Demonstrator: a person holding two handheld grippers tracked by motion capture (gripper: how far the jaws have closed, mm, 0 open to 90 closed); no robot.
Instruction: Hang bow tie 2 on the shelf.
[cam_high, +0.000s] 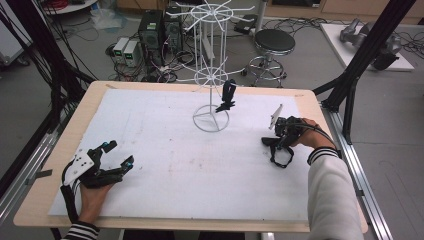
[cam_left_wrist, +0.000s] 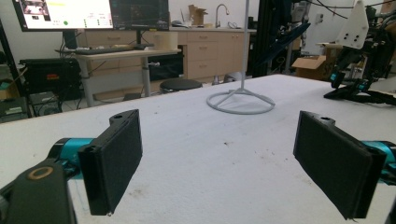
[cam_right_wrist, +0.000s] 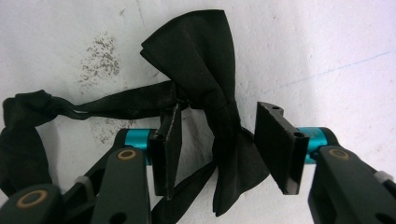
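A black bow tie lies flat on the white mat, its strap looping off to one side. My right gripper points down over it, near the table's right edge. Its jaws stand on either side of the knot and lower wing. One pad is beside the knot, with white mat showing between it and the wing, so the jaws are open around the tie. A second black bow tie hangs on the white wire rack. My left gripper rests at the near left, open wide and holding nothing.
The rack's ring base stands on the mat at the middle back. The wooden table edge frames the white mat. Black frame posts rise at the right, and a stool and computers sit beyond the table.
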